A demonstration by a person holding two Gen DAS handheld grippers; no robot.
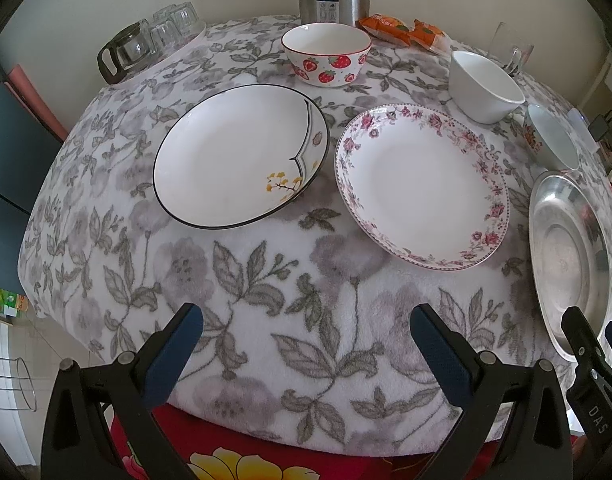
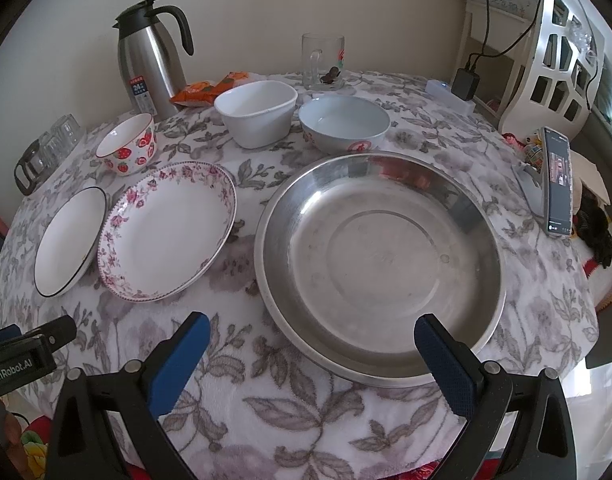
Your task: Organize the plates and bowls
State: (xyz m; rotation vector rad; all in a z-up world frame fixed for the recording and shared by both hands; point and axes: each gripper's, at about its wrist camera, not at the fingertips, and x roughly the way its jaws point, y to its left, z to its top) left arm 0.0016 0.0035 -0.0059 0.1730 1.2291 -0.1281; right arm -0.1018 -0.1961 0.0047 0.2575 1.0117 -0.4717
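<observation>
A black-rimmed white plate point(image 1: 238, 156) point(image 2: 68, 240) lies left of a pink-flowered plate point(image 1: 421, 186) point(image 2: 166, 230). A big steel plate point(image 2: 379, 268) point(image 1: 567, 264) lies to the right. Behind them stand a strawberry bowl point(image 1: 325, 54) point(image 2: 128, 142), a white bowl point(image 1: 483, 86) point(image 2: 256, 112) and a pale blue bowl point(image 2: 343, 122) point(image 1: 549, 136). My left gripper point(image 1: 306, 322) is open and empty above the table's near edge. My right gripper point(image 2: 311, 332) is open and empty at the steel plate's near rim.
A steel thermos point(image 2: 150, 60), orange snack packets point(image 2: 208, 90) and a glass mug point(image 2: 321, 62) stand at the back. Upturned glasses and a glass pot point(image 1: 146, 44) sit at the back left. A phone on a stand point(image 2: 557, 182) and a white shelf point(image 2: 553, 52) are at the right.
</observation>
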